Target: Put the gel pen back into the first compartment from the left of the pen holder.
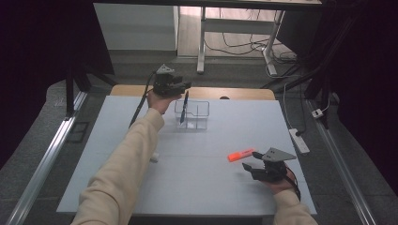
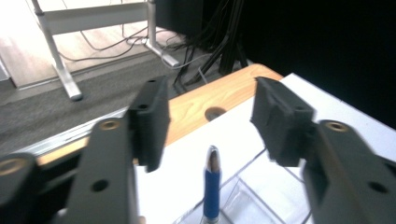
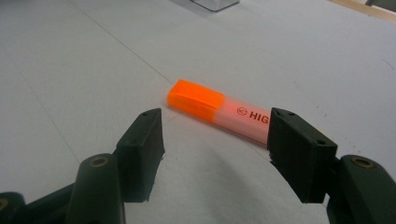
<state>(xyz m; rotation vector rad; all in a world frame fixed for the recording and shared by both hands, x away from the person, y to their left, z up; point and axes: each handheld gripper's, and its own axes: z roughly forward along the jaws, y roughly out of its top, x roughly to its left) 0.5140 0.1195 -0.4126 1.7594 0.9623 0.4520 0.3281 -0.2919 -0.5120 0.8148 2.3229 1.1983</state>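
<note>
While the left gripper point(image 1: 180, 86) is held with jaws apart above a blue pen point(image 2: 212, 184) standing in a clear organiser point(image 1: 193, 115), the right gripper point(image 3: 212, 154) is positioned, jaws apart, beside an orange highlighter point(image 3: 215, 111) on the tabletop point(image 1: 206, 187).

Upright pen point(image 1: 183, 107) crowds clear bin point(image 1: 199, 112); tabletop point(image 1: 197, 187) open.
</note>
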